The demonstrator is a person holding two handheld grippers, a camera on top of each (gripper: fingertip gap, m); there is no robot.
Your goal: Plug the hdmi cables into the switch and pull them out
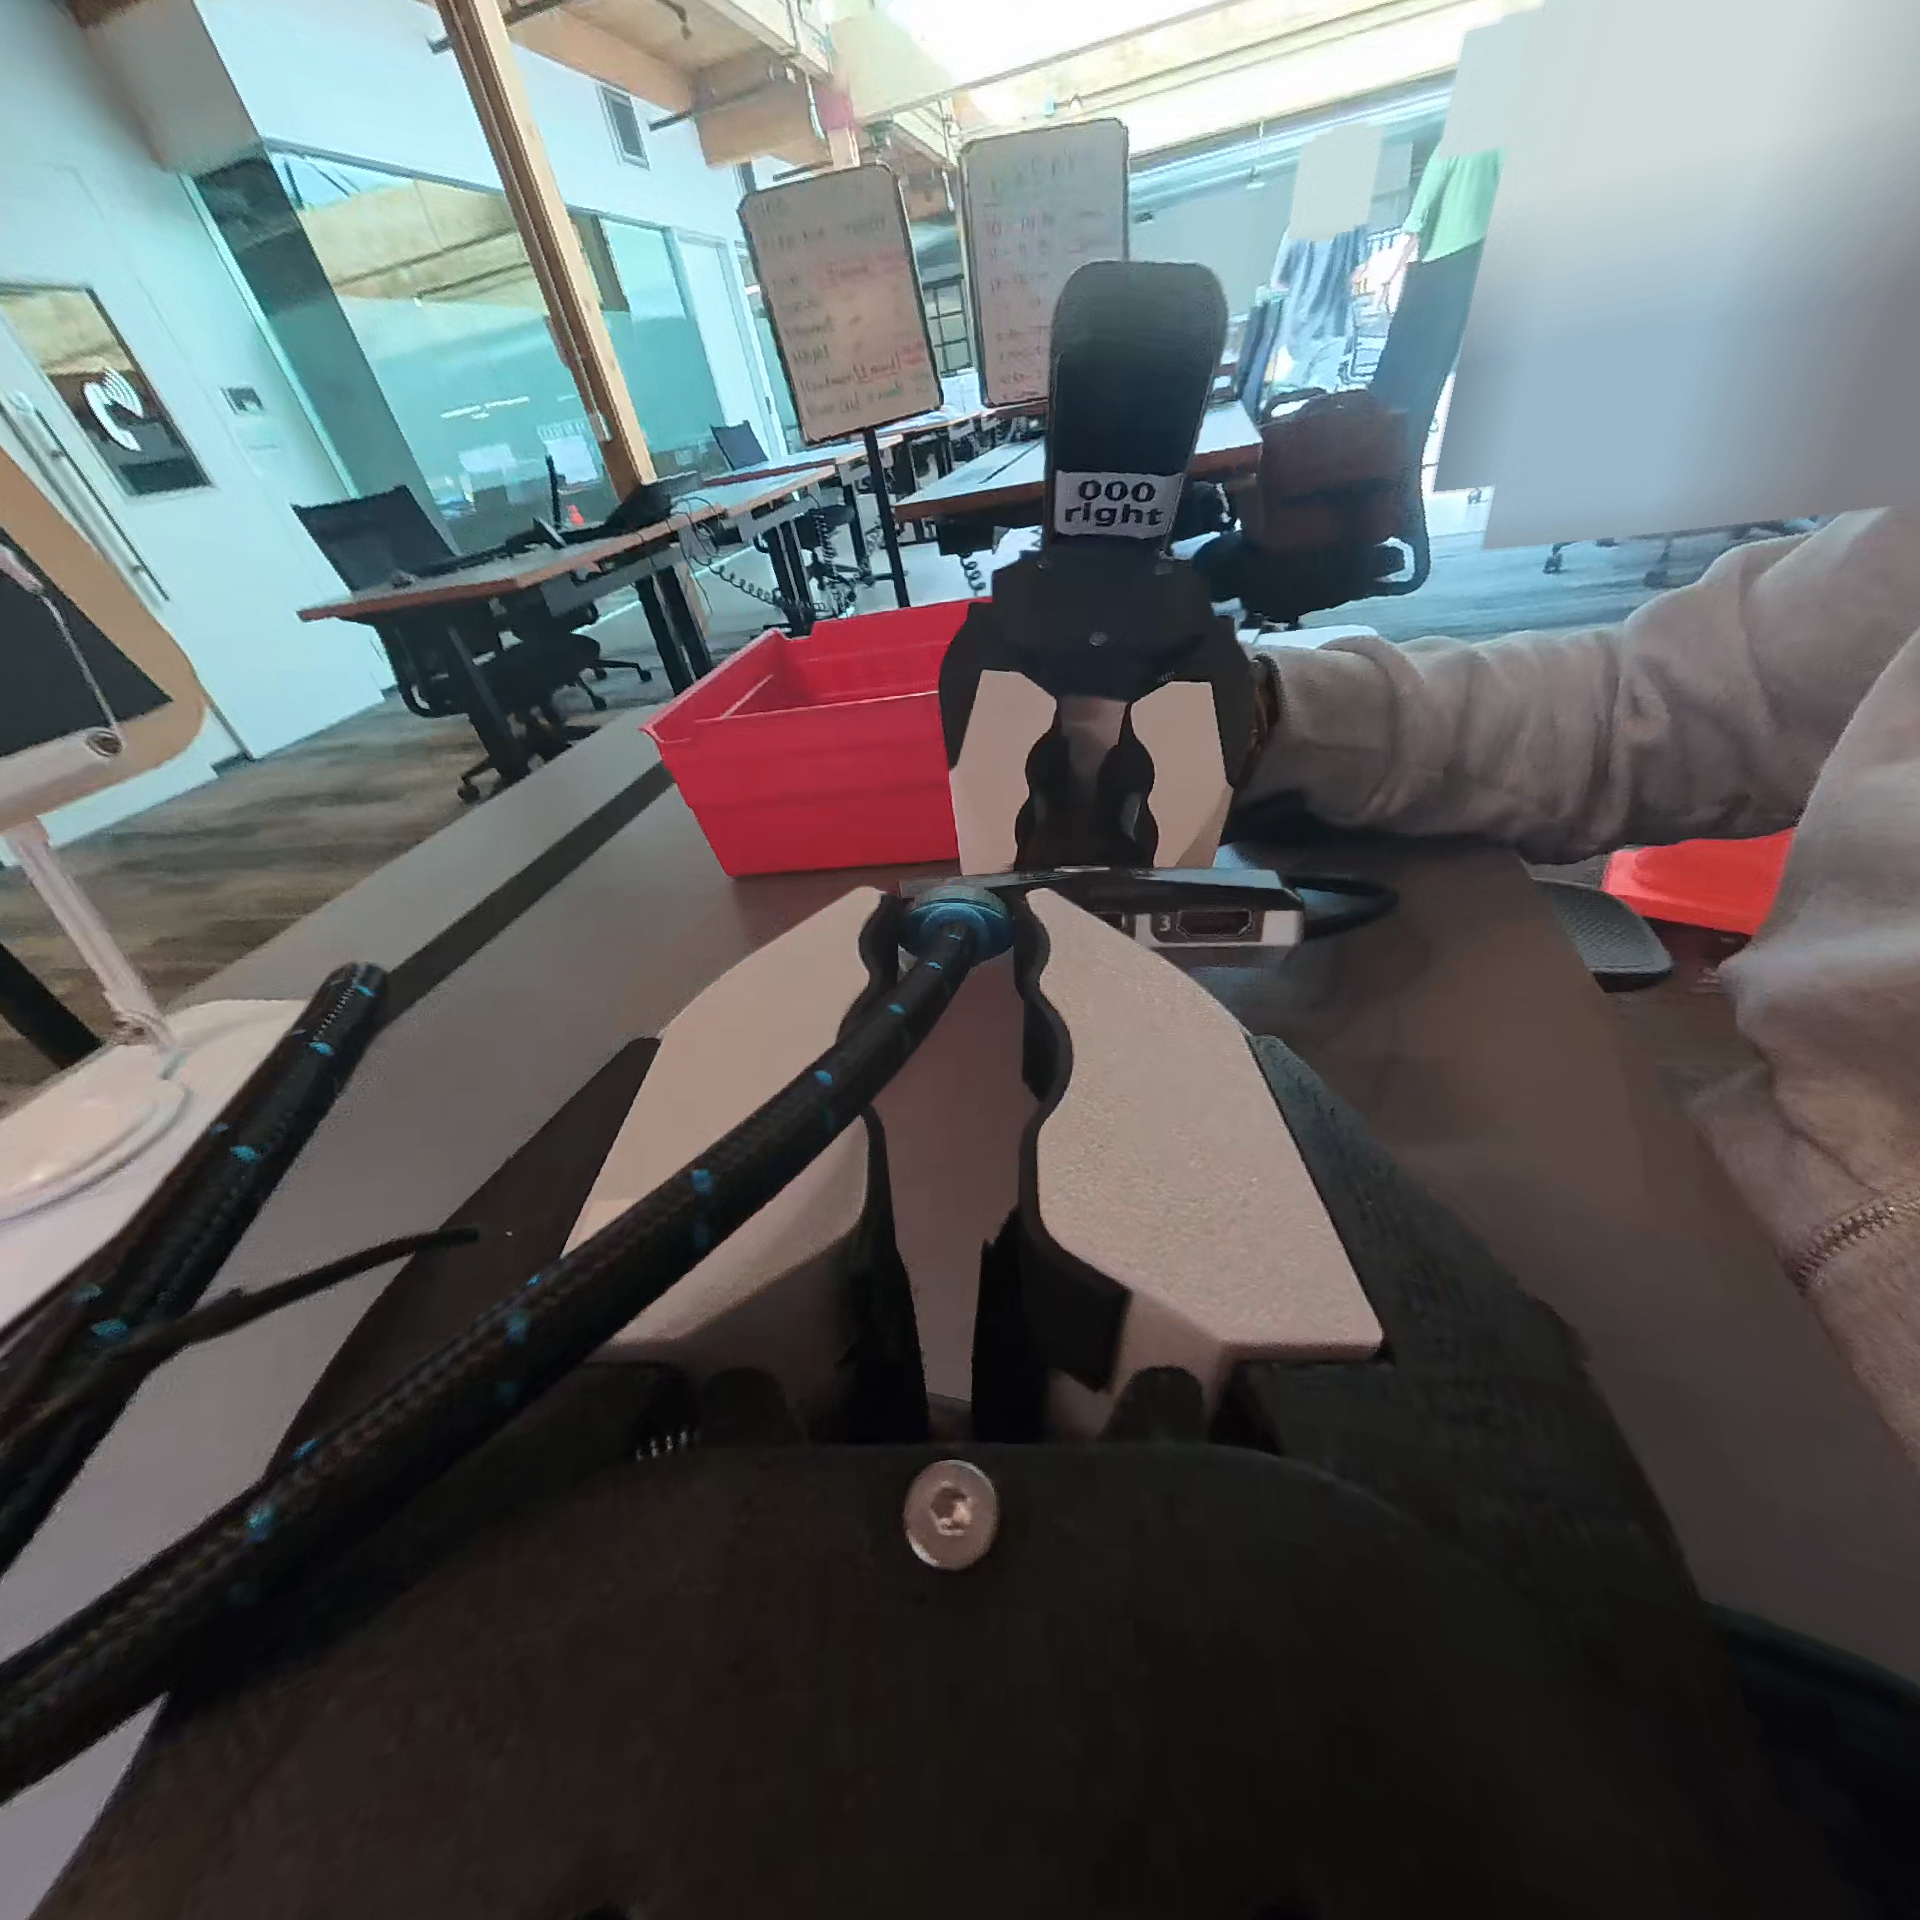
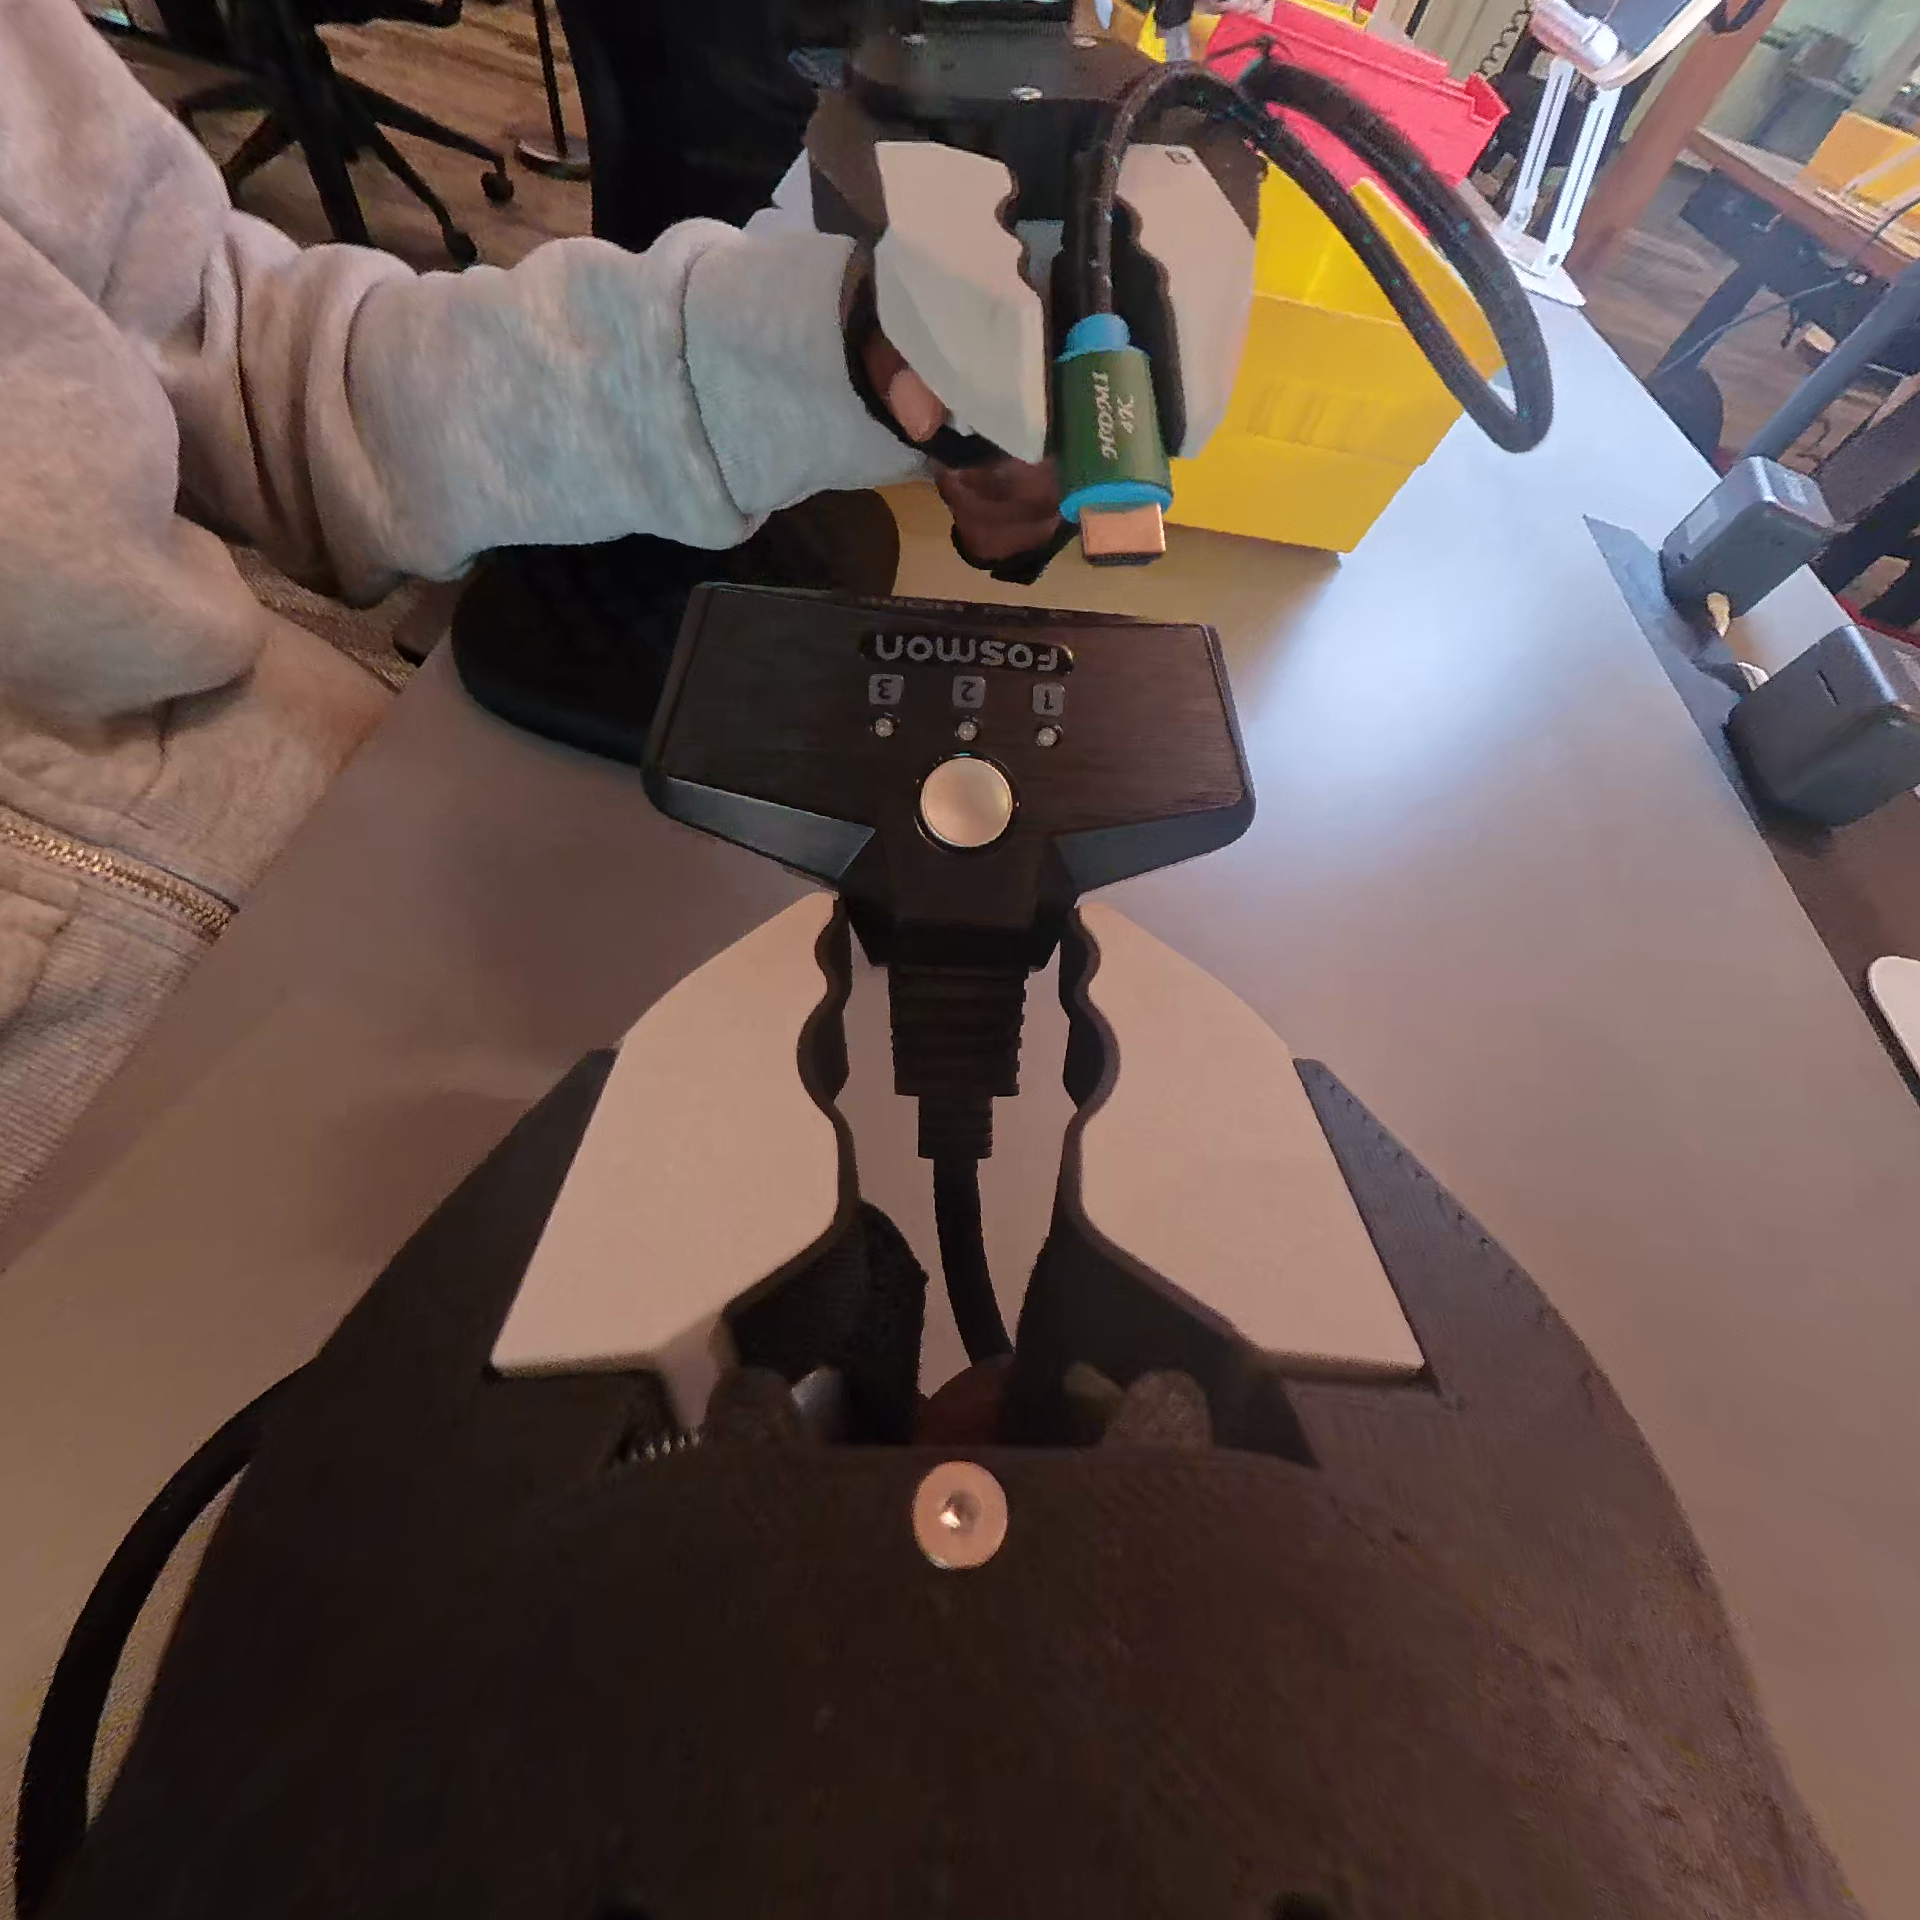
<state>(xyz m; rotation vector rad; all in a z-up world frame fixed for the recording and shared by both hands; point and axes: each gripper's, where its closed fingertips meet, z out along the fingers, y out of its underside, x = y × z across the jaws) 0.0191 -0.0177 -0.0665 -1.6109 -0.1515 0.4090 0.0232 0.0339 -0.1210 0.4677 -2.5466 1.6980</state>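
A: Where does it stand?

B: The left gripper is pinching a plug by its green shell, gold tip free and hanging just short of the switch, above its far edge. The right gripper has its fingers either side of the switch's neck, at the ribbed strain relief; whether they press it or only bracket it, I cannot tell.

A: What could go wrong?

B: The plug sits tilted in the jaws, so it may meet the port at an angle and jam or skid off. If the right grip is loose, the push would shove the switch back toward that gripper.

A: Anything in the way?

B: The braided cable loops stiffly beside the left gripper and could tug the plug askew. A yellow bin sits just behind that gripper, a red bin behind the right one. Neither blocks the ports.
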